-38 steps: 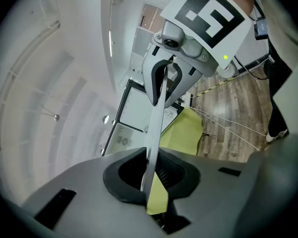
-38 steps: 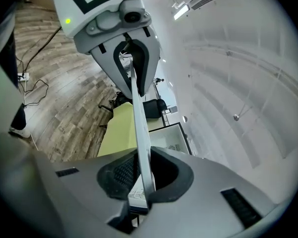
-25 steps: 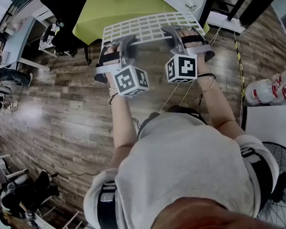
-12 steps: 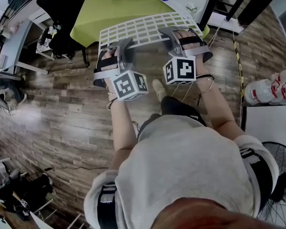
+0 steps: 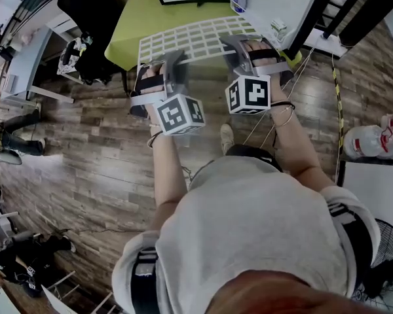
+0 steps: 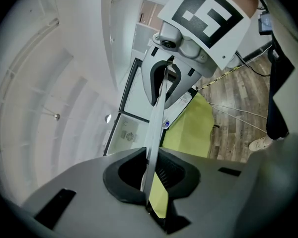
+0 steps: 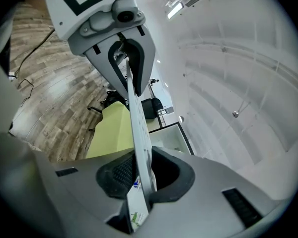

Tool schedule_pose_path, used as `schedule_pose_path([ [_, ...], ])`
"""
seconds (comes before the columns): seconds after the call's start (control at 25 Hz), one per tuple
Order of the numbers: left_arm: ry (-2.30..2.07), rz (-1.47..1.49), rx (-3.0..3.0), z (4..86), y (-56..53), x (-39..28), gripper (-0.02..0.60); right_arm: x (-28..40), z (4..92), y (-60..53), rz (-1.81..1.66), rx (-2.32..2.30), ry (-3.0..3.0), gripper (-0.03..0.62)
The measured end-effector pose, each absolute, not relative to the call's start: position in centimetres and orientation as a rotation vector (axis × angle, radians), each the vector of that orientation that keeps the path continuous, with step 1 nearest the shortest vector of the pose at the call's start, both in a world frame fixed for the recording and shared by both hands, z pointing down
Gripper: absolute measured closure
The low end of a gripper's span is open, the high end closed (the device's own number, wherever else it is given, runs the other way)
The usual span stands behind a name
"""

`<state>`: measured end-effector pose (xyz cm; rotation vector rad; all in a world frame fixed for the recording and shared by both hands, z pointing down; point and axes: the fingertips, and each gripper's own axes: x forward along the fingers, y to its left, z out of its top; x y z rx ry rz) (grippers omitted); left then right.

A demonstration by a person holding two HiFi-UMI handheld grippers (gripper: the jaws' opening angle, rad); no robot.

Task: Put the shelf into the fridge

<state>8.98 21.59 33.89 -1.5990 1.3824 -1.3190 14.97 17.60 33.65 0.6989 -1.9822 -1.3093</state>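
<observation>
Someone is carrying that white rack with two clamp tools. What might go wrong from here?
1. The right gripper has its jaws opening with the shelf edge between them. That side could slip, leaving the left gripper holding alone.
2. Both grippers hold only the near edge, so the far end could dip and knock the green table below it.

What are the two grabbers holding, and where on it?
Both hold the white grid shelf by its near edge: the left gripper toward its left end, the right gripper toward its right. The right jaws are opening, shelf between them.
</observation>
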Motion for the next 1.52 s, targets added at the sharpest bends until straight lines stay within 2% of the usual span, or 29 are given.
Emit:
schedule_pose_path([
  [0.64, 1.414, -1.298, -1.571, 32.8, 7.3, 4.8, 0.522, 10.7, 32.3, 3.2, -1.367, 0.692, -1.969, 0.524],
  [1.0, 1.400, -1.333, -1.618, 35.2, 4.6, 5.2, 0.523, 11.1, 34.9, 0.5, -1.311, 0.650, -1.983, 0.525],
  [1.52, 1.359, -1.323, -1.636, 35.9, -1.6, 0.2, 0.523, 6.2, 35.6, -5.5, -1.292, 0.676, -1.964, 0.526],
])
